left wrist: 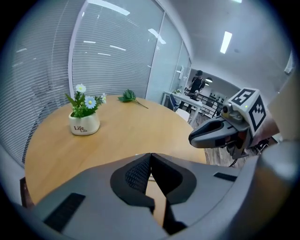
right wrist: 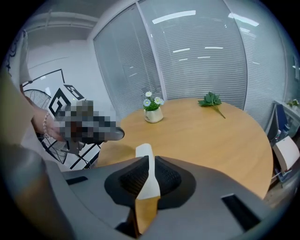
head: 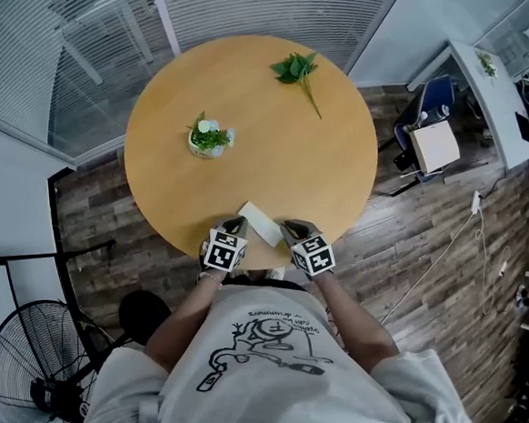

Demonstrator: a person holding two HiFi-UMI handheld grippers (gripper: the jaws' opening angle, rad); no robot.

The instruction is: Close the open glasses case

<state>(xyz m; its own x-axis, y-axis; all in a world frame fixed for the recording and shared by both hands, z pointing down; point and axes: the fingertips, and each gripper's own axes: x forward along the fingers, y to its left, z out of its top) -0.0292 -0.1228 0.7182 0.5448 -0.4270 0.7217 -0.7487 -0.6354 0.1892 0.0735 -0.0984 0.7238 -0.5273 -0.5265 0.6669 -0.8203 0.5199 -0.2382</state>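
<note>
In the head view, I see the white glasses case (head: pixel 262 223) at the near edge of the round table (head: pixel 270 160), between my left gripper (head: pixel 235 225) and right gripper (head: pixel 289 228). In the left gripper view, the jaws touch with nothing between them. In the right gripper view, the jaws pinch the case's white flap.

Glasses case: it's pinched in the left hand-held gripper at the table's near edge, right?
No, not the left. The right hand-held gripper pinches the glasses case at the table's near edge; the right gripper view shows its jaws shut on it.
</note>
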